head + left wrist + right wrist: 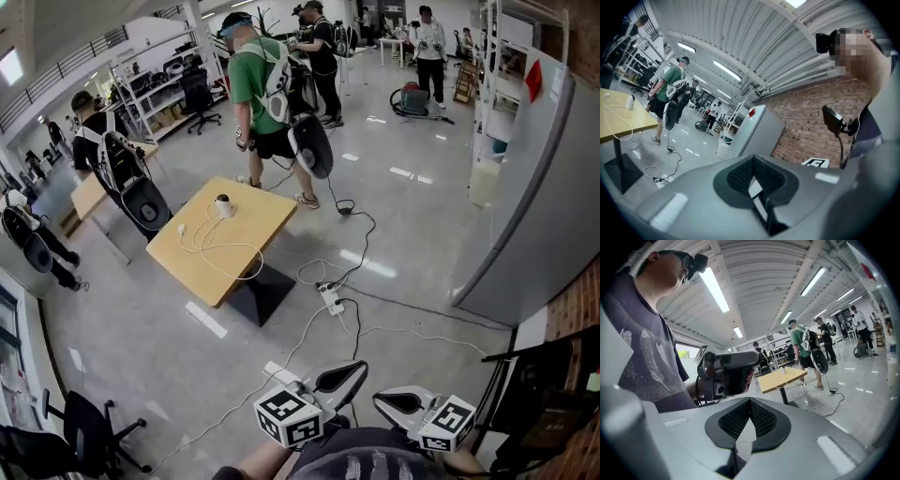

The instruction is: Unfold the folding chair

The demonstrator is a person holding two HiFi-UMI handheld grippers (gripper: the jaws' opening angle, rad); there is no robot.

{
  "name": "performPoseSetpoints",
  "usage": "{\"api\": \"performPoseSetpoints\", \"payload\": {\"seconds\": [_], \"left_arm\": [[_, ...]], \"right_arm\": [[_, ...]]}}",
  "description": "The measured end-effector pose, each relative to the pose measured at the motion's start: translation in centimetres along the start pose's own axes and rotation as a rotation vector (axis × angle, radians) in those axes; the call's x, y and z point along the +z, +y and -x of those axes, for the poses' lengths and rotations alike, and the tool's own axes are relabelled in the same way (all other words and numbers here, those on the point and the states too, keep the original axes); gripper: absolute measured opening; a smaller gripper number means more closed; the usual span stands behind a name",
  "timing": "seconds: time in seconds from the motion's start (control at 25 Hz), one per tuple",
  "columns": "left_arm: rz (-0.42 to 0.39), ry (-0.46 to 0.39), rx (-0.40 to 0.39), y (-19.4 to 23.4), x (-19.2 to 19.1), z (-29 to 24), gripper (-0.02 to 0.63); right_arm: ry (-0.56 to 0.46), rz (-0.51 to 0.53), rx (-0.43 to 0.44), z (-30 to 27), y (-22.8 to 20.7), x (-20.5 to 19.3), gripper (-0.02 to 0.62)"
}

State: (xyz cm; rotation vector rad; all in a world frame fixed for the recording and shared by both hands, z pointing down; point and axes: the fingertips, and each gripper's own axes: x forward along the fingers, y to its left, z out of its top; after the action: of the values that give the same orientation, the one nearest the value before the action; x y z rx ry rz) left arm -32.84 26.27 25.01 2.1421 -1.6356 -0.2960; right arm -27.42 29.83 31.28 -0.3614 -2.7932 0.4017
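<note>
A dark folded frame (548,394), which looks like the folding chair, stands against the brick wall at the lower right of the head view. Both grippers hang close to my body at the bottom of that view, left of the frame and apart from it. My left gripper (342,377) is shut with nothing between its pads (754,180). My right gripper (398,403) is also shut and empty (749,420). The two grippers face each other: the right gripper view shows the left gripper (726,369) in a hand, and the left gripper view shows the right one's marker cube (815,163).
A wooden table (225,239) with a white cable stands mid-floor. A power strip (330,298) and loose cables lie on the floor ahead. A person in a green shirt (258,94) stands beyond the table. A grey cabinet (534,187) is at right, an office chair (84,436) at lower left.
</note>
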Motion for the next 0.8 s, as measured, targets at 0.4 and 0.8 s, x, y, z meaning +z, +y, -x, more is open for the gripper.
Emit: {"api": "performPoseSetpoints", "payload": {"seconds": [0.4, 0.8], "left_arm": [[-0.064, 0.116, -0.080, -7.2, -2.5, -7.4, 0.002], [-0.155, 0.172, -0.056, -13.8, -4.0, -14.7, 0.002]], "right_arm": [[-0.119, -0.071, -0.104, 8.8, -2.8, -1.3, 0.002], [-0.187, -0.116, -0.064, 16.9, -5.5, -2.5, 0.002]]}}
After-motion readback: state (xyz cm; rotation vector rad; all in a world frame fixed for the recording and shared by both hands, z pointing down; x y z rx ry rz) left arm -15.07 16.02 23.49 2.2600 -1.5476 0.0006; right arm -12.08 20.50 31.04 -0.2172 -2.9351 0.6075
